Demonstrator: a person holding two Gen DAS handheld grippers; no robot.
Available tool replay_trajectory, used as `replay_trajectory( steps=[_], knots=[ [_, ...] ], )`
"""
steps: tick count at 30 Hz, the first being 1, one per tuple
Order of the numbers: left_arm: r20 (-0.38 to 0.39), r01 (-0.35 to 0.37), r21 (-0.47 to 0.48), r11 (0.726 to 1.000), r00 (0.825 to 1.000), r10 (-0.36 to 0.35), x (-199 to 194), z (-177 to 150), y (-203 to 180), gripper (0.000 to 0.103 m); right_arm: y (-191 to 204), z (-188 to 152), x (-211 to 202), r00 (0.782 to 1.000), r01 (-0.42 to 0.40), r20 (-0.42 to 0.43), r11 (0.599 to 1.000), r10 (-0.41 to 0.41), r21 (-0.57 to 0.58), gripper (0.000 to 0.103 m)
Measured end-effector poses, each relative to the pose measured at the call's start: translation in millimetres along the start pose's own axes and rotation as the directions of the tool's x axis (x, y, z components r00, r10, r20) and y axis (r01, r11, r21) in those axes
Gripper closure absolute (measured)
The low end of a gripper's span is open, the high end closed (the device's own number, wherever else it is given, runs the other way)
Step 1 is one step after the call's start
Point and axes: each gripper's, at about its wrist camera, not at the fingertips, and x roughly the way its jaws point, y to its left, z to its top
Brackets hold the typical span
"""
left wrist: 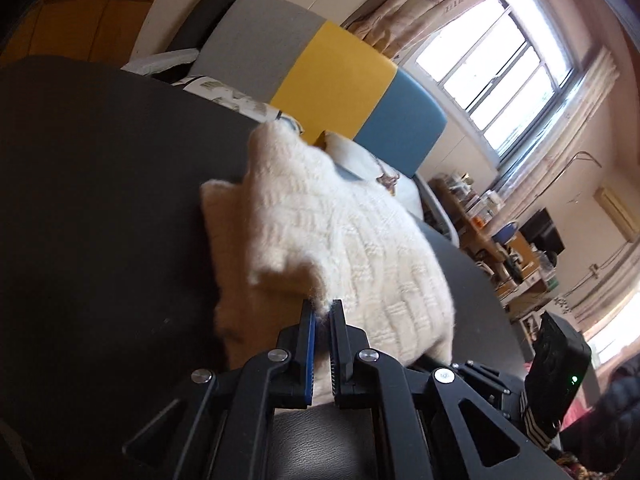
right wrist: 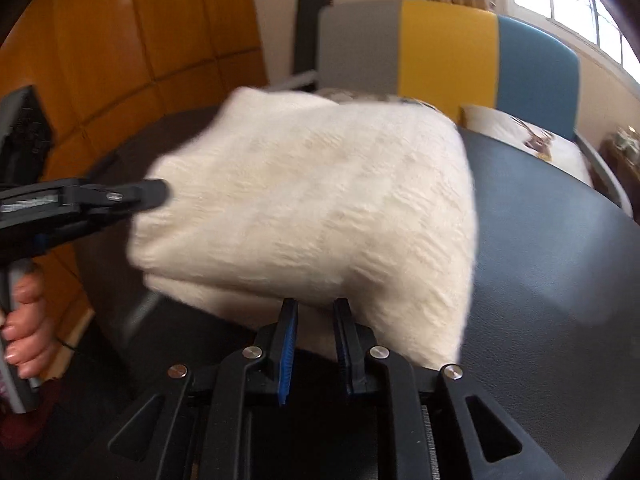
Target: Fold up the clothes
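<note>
1 cream sweater (right wrist: 304, 200), 2 grippers: left gripper (left wrist: 323, 305), right gripper (right wrist: 316, 304) both pinching.

Your two wrist cameras look down along each gripper, close over the dark worktop (left wrist: 100, 208), sharing the white sweater (right wrist: 312, 200) and striped headboard (right wrist: 448, 48).

Dark rounded surface (right wrist: 540, 240) with a leather-like grain, 1 cream knitted garment (right wrist: 320, 200) lying folded on it toward 12 o'clock in the right wrist view, bare dark stretch at 3 o'clock, far rim curving past a bed with a grey, yellow and blue headboard (right wrist: 448, 48)
</note>
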Motion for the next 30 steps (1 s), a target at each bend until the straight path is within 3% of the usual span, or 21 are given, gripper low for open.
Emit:
replay_trajectory(
  steps=[3, 5, 6, 7, 11, 13, 16, 18, 21, 25, 26, 28, 29, 30],
  knots=[
    [0.018, 0.033, -0.046, 0.998, 0.999, -0.032, -6.9, 10.8, 4.7, 0.097, -13.6, 3.8, -4.7, 1.0, 0.008, 0.021, 0.998, -0.009, 0.055, 0.086],
    [0.012, 0.048, -0.054, 0.997, 0.999, -0.048, -9.0, 18.2, 4.3, 0.097, -24.2, 4.3, -10.8, 0.996, -0.087, 0.036, 0.988, 0.083, 0.129, 0.084],
    [0.003, 0.048, -0.053, 0.997, 0.999, -0.048, -8.6, 20.1, 3.4, 0.097, -29.6, 4.1, -13.6, 0.988, -0.151, 0.043, 0.973, 0.145, 0.172, 0.075],
    [-0.002, 0.053, -0.055, 0.997, 0.999, -0.054, -8.3, 20.1, 2.4, 0.097, -33.8, 3.7, -15.8, 0.981, -0.195, 0.047, 0.959, 0.189, 0.207, 0.074],
    [-0.012, 0.101, -0.107, 0.989, 0.995, -0.103, -4.6, 14.8, 4.2, 0.097, -26.3, 1.7, -14.9, 0.98, -0.195, -0.003, 0.964, 0.198, 0.181, 0.074],
    [-0.007, 0.132, -0.166, 0.977, 0.991, -0.135, -3.2, 13.4, 11.1, 0.097, -28.0, -1.0, -10.7, 0.962, -0.262, -0.011, 0.935, 0.272, 0.241, 0.073],
    [0.006, 0.137, -0.209, 0.968, 0.99, -0.139, -2.8, 11.9, 18.9, 0.096, -57.9, -0.9, 7.7, 0.906, -0.406, 0.075, 0.806, 0.417, 0.43, 0.073],
    [0.01, 0.131, -0.189, 0.973, 0.991, -0.131, -2.7, 9.0, 18.0, 0.096, -78.7, -10.6, 12.1, 0.893, -0.43, 0.145, 0.716, 0.425, 0.55, 0.073],
    [0.008, 0.127, -0.131, 0.983, 0.992, -0.127, -2.0, 2.0, 10.3, 0.09, -104.9, -31.1, 25.9, 0.821, -0.526, 0.278, 0.469, 0.499, 0.71, 0.073],
    [0.01, 0.11, -0.093, 0.99, 0.994, -0.11, 4.4, -3.8, 3.1, 0.069, -119.3, -56.1, 40.8, 0.739, -0.605, 0.449, 0.202, 0.502, 0.771, 0.073],
    [0.004, 0.103, -0.098, 0.99, 0.995, -0.104, 8.2, -2.8, 3.1, 0.069, -120.5, -59.9, 44.1, 0.728, -0.61, 0.472, 0.157, 0.497, 0.776, 0.073],
    [-0.026, 0.087, -0.115, 0.99, 0.996, -0.09, 18.2, 0.1, 4.8, 0.069, -121.5, -61.5, 43.6, 0.721, -0.624, 0.499, 0.137, 0.48, 0.77, 0.073],
    [-0.046, 0.073, -0.121, 0.99, 0.996, -0.079, 23.0, 0.8, 6.1, 0.073, -122.0, -62.2, 43.4, 0.718, -0.63, 0.512, 0.128, 0.471, 0.766, 0.077],
    [-0.066, 0.057, -0.123, 0.991, 0.996, -0.066, 27.4, 1.5, 7.1, 0.078, -122.5, -63.0, 43.1, 0.714, -0.637, 0.526, 0.118, 0.462, 0.762, 0.09]
  ],
)
